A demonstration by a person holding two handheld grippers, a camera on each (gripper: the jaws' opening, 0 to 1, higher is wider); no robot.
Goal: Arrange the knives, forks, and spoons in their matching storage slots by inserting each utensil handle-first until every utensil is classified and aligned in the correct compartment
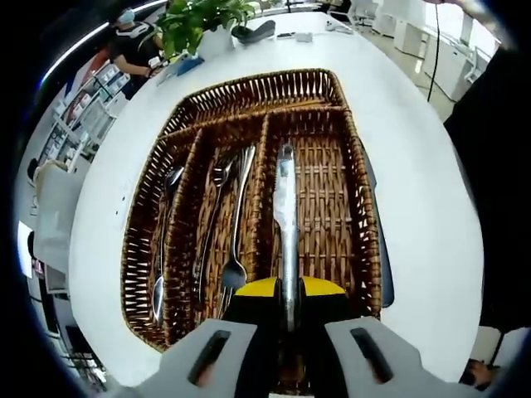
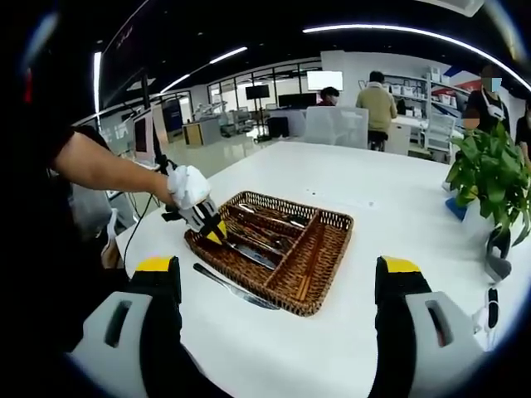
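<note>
Knife gripped by left tool over basket's widest slot; right tool wide open, second knife on desk beside basket.

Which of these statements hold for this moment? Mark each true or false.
1. The left gripper is shut on a knife over the wicker tray. True.
2. The right gripper grips a fork. False: its jaws stand wide apart with nothing between them.
3. Another knife lies on the white table beside the tray, outside it. True.
4. The tray holds no utensils yet. False: a fork and spoons already lie in its narrow compartments.
5. A potted plant stands on the table. True.
</note>
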